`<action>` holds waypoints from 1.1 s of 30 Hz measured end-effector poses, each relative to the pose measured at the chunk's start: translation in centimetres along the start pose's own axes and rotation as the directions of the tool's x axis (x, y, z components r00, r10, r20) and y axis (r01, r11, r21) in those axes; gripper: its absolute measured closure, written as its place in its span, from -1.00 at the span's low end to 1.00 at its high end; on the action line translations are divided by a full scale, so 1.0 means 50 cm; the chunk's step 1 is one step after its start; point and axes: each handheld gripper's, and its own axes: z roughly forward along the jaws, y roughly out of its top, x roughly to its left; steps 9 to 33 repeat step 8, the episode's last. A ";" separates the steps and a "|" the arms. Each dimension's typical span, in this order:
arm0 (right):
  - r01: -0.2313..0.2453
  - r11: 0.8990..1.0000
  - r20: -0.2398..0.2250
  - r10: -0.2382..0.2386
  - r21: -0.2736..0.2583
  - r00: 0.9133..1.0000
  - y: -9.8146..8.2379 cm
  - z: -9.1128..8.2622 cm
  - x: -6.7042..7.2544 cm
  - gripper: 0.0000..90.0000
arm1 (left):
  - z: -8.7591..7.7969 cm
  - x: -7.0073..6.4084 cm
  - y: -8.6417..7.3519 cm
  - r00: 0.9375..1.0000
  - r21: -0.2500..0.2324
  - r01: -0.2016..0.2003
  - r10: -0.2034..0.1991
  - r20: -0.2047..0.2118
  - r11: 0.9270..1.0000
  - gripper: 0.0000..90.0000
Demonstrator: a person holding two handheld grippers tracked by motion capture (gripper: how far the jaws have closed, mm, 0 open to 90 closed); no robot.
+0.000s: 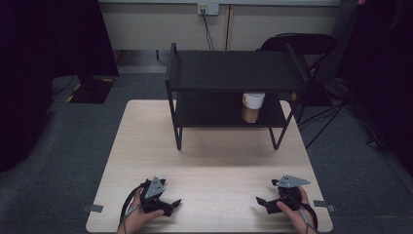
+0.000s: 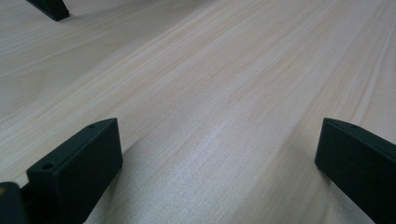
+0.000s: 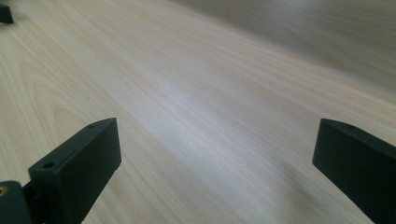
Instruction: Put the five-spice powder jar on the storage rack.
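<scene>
The left gripper (image 1: 174, 202) sat low at the near edge of the table (image 1: 214, 156), its jaws spread wide apart with bare wood grain between them, gripping nothing. In its own view (image 2: 219, 154) the two black jaws framed the light tabletop (image 2: 224, 70), and a dark foot of the shelf rack (image 2: 49, 8) showed far ahead at the top left. The person's left hand (image 1: 139, 217) wrapped the body from behind, cable looping beside it.

Over to the right gripper (image 1: 260, 201), also low on the near edge, jaws released and wide, pointing inward toward its partner. Its own view (image 3: 217, 154) gave the same picture: empty wood (image 3: 196, 84) between the jaws. The right hand (image 1: 297, 209) held it from behind.

Well ahead of both grippers, a black two-tier shelf rack (image 1: 234, 68) stood on the far half of the table. On its lower tier, toward the right gripper's side, stood a jar (image 1: 253, 107) with a white top and brownish body. Behind the rack, off the table, a black chair (image 1: 299, 46) stood.
</scene>
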 end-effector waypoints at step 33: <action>0.007 1.000 -0.005 -0.007 -0.004 1.000 -0.003 0.001 -0.002 -1.00 | -0.001 -0.001 0.000 1.000 0.001 0.001 -0.001 -0.003 1.000 -1.00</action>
